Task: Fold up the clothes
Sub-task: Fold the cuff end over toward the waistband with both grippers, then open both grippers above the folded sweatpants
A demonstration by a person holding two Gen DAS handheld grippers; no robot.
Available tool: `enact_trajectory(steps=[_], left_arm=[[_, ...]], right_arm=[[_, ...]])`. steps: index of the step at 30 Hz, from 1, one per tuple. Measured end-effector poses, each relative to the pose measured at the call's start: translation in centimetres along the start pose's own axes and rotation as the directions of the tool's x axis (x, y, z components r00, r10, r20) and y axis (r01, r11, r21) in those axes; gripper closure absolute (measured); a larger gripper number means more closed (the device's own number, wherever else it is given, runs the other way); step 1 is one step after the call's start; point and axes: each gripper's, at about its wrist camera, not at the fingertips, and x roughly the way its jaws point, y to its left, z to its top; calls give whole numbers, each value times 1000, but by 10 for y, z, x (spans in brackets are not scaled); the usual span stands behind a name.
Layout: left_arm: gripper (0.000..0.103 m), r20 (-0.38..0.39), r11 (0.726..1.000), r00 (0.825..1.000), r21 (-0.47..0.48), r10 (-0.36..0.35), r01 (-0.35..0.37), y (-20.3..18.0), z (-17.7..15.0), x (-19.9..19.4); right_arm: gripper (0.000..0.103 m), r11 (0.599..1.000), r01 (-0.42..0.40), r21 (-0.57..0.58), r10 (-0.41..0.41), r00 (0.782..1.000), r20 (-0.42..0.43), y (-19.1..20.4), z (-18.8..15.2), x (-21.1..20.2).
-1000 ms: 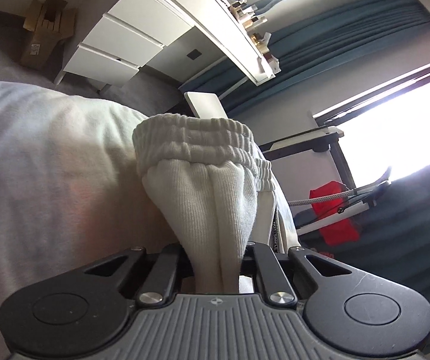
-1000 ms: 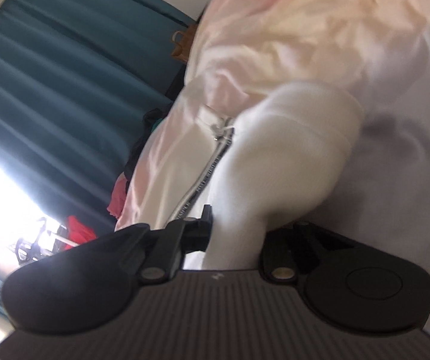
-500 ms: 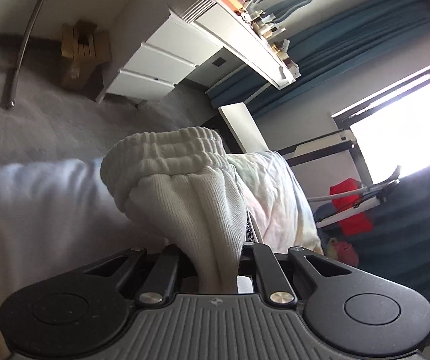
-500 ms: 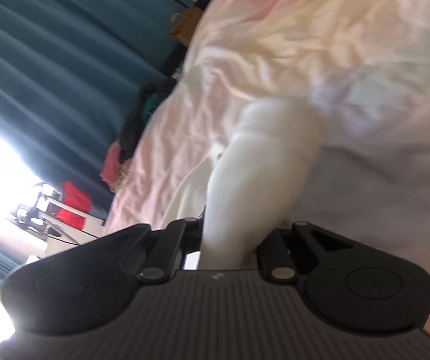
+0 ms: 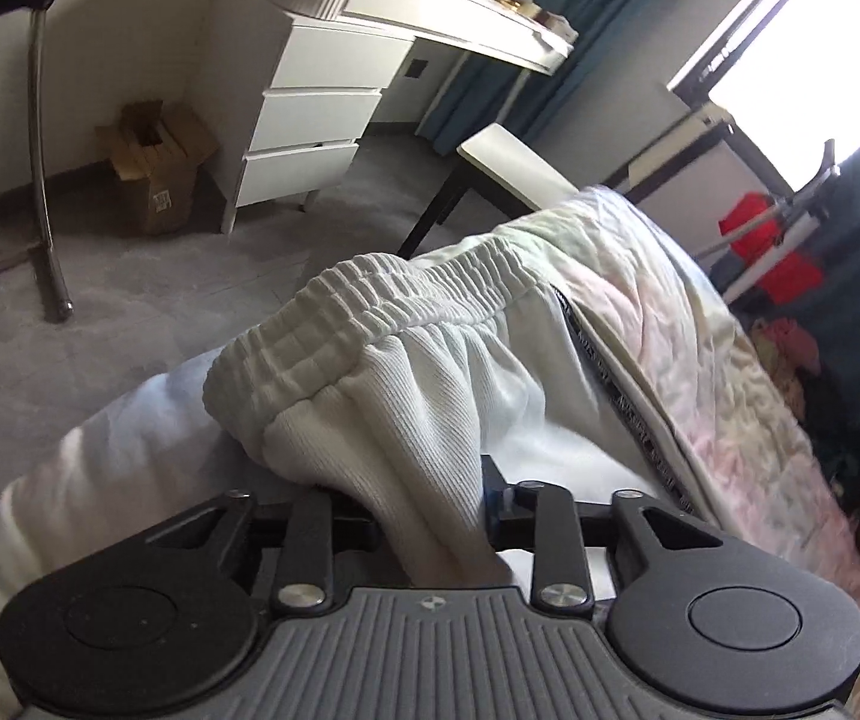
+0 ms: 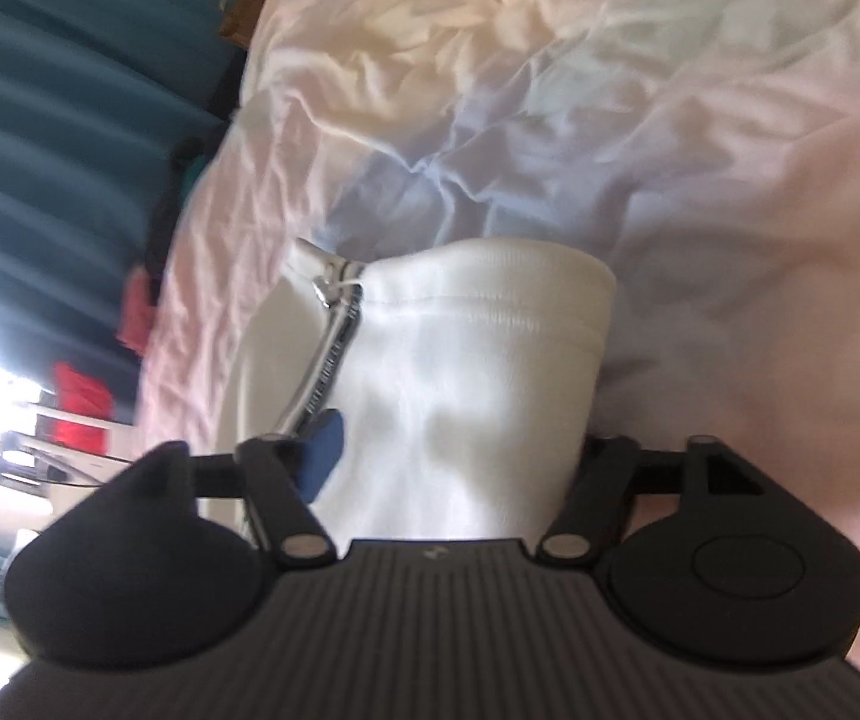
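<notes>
I am holding white sweatpants [image 5: 430, 384] over the bed [image 6: 640, 90], one end in each gripper. The left gripper [image 5: 430, 498] is closed tight on a bunch of ribbed fabric just below the elastic waistband [image 5: 382, 306]; the waistband is curling over in front of the fingers. The right gripper [image 6: 448, 450] is sitting noticeably wider, with the hemmed leg cuff [image 6: 478, 306] and its zipper [image 6: 328, 360] filling the gap between the fingers. I cannot tell whether it is still pinching the cuff or has let go.

Step in hand, as I am reading it: bringing the cuff end and waistband end together for a lengthwise fold. The garment is draping between the grippers, partly resting on the pale crumpled bed sheet.

Next move is calling for laying both ends flat on the bed with edges aligned, keeping the zipper side from twisting under.
</notes>
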Motion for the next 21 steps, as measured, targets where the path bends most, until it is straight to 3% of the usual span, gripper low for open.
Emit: enact_trajectory(steps=[2,4,6,8,10,12,14,16,17,19,21], left_arm=[[43,-4,995,1000,93,22,-22,-10,-1,-9],[39,1,980,999,196,42,-42,-26,-1,-22],[32,35,948,998,315,44,-53,-48,-2,-34],[23,103,897,994,437,26,-68,-75,-8,-46],[22,158,828,987,555,-9,-81,-110,-18,-51],[20,155,770,984,637,-83,-36,-149,-33,-45],[19,77,716,981,694,-177,75,-192,-51,-25],[19,-19,659,966,728,-258,190,-240,-72,-2],[19,-67,626,953,740,-295,246,-265,-83,10],[22,-222,520,910,762,-351,387,-320,-112,41],[23,-336,453,869,752,-362,479,-374,-139,72]], right_arm=[[29,997,40,-73,-41,999,-16,12,-9,-9],[18,988,75,-136,-77,997,-9,22,-21,-21],[20,984,86,-157,-85,996,12,29,-33,-33],[20,983,96,-159,-91,995,42,34,-43,-46],[20,984,94,-149,-85,994,70,37,-51,-56],[20,986,91,-141,-78,992,95,39,-57,-63],[20,985,100,-139,-84,989,121,40,-60,-67],[20,984,112,-138,-92,985,146,41,-62,-71],[20,983,118,-138,-96,983,159,42,-63,-72],[20,982,130,-137,-103,977,184,44,-64,-76],[20,979,137,-148,-106,974,198,44,-66,-75]])
